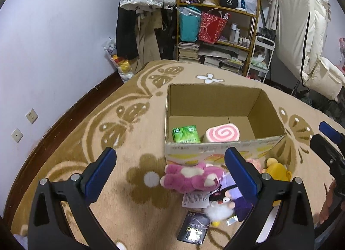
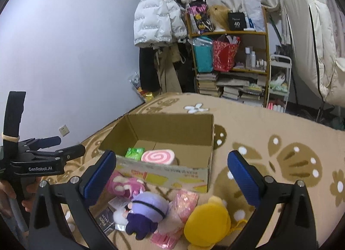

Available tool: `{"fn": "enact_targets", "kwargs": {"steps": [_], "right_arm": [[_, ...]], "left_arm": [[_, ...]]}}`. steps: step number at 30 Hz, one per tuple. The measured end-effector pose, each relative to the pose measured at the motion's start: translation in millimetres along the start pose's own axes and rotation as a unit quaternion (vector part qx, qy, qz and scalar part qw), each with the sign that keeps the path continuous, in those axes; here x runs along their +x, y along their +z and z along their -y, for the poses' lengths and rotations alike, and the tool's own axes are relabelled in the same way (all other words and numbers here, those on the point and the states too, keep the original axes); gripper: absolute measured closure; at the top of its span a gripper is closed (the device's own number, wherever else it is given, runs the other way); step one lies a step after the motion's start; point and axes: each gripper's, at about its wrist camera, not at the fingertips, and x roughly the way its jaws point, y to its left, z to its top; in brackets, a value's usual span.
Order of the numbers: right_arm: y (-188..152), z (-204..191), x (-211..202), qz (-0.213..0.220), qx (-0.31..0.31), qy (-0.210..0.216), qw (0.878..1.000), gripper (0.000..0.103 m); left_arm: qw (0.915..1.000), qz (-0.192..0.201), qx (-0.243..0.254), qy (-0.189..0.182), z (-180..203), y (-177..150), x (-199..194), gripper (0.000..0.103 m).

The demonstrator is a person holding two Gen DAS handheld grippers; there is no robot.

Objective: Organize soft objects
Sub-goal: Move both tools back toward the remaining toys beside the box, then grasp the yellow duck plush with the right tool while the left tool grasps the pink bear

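An open cardboard box (image 1: 267,107) (image 2: 172,125) stands on the patterned blanket. Inside lie a green tissue pack (image 1: 185,134) (image 2: 134,153) and a pink swirl-roll plush (image 1: 222,135) (image 2: 158,157). In front of the box lie a pink bear plush (image 1: 192,177) (image 2: 125,184), a purple plush (image 1: 231,196) (image 2: 148,211), a pink packet (image 2: 186,203), a yellow plush (image 1: 277,169) (image 2: 208,217) and a dark packet (image 1: 193,230). My left gripper (image 1: 170,171) hangs open above the pink bear. My right gripper (image 2: 172,173) is open above the purple plush and holds nothing.
The tan blanket (image 1: 133,125) with butterfly and flower prints covers the surface. A wooden shelf (image 1: 217,28) with bags and books, hanging coats (image 1: 146,13) and a white cart (image 1: 262,56) stand behind. The wall (image 1: 54,45) runs along the left edge.
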Motion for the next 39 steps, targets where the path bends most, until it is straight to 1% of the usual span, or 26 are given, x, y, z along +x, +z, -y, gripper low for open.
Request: {"fn": "enact_targets", "kwargs": {"steps": [6, 10, 12, 17, 22, 30, 39], "right_arm": [[-18, 0, 10, -0.030, 0.005, -0.004, 1.000, 0.000], [-29, 1, 20, -0.053, 0.013, -0.007, 0.999, 0.000], [-33, 3, 24, -0.056, 0.016, -0.009, 0.998, 0.000], [-46, 8, 35, -0.075, 0.034, -0.012, 0.997, 0.000], [-53, 14, 47, -0.102, 0.047, -0.017, 0.994, 0.000], [-64, 24, 63, -0.130, 0.070, -0.028, 0.989, 0.000], [-80, 44, 80, -0.182, 0.115, -0.051, 0.975, 0.000]], "left_arm": [[0.9998, -0.016, 0.010, 0.004, 6, -8, 9, 0.003], [0.9990, -0.027, 0.031, 0.020, 12, -13, 18, 0.003], [0.9983, -0.035, 0.040, 0.024, 15, -16, 24, 0.003], [0.9973, -0.055, 0.042, 0.024, 16, -23, 39, 0.003], [0.9963, -0.076, 0.035, 0.019, 17, -27, 53, 0.003], [0.9946, -0.102, 0.011, 0.013, 17, -35, 75, 0.003], [0.9923, -0.123, -0.002, 0.010, 18, -43, 94, 0.003]]}}
